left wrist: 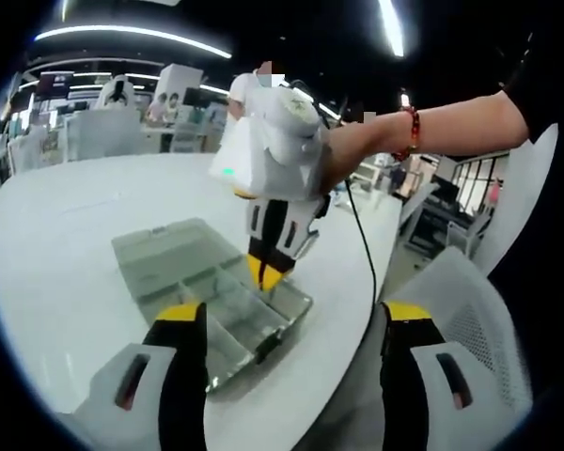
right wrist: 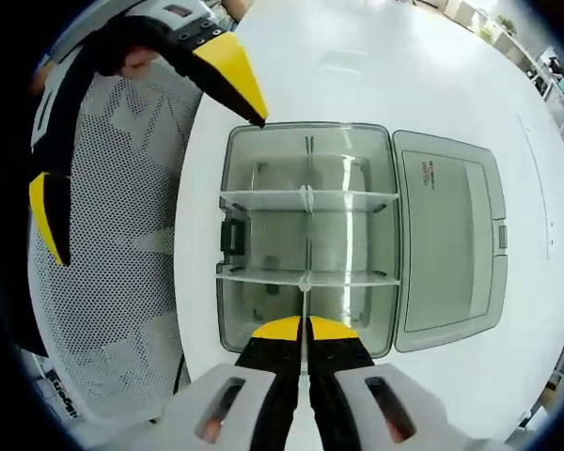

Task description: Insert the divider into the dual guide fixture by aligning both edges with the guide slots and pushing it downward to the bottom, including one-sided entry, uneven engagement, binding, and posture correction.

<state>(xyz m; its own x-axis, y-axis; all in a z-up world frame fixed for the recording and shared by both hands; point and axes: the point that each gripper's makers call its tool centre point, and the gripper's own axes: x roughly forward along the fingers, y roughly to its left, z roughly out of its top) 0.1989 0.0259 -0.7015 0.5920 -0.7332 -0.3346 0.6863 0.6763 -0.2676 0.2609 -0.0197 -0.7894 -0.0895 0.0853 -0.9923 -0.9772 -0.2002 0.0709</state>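
White round table [right wrist: 376, 56], clear compartment box [right wrist: 305, 240] near its edge, lid [right wrist: 446, 249] open flat.
Right gripper [right wrist: 305, 329] points down over the box, jaws pinched on a thin divider [right wrist: 305, 299] standing in the near compartment; left gripper [left wrist: 287, 315] hangs spread wide beside the box corner, over a mesh chair [right wrist: 122, 282].

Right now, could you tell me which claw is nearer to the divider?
Right. The right claw is shut on the divider over the box; the left claw hangs open beside the box's edge.
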